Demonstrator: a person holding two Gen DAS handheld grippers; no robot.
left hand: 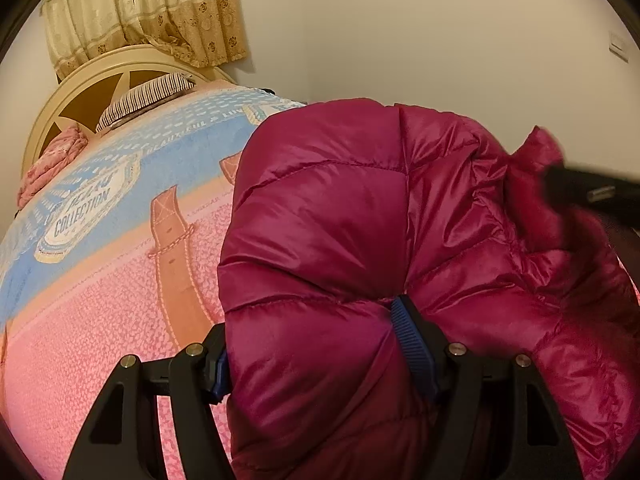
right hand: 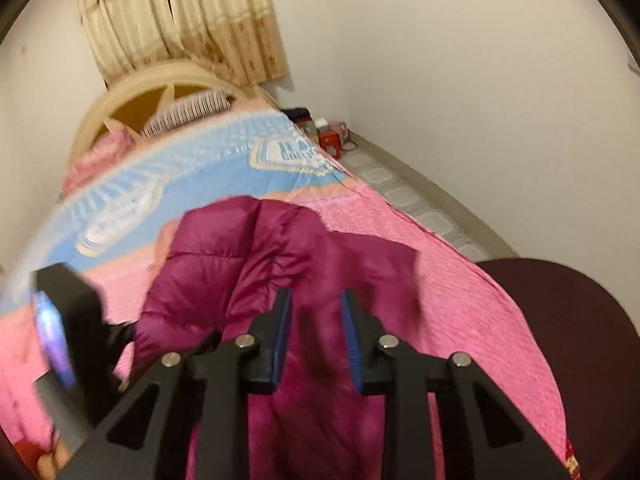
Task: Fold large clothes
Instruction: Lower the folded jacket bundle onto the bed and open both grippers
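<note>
I see the magenta puffer jacket [left hand: 328, 216] bunched on the pink-and-blue bedspread [left hand: 100, 280], right of the bed's centre, with no container in either view. My left gripper [left hand: 320, 344] is clamped on a thick fold of the jacket, both blue pads pressing into the padding. My right gripper [right hand: 316, 336] hovers over the jacket with its jaws parted and its pads [right hand: 350, 336] clear of the fabric; this view is motion-blurred.
</note>
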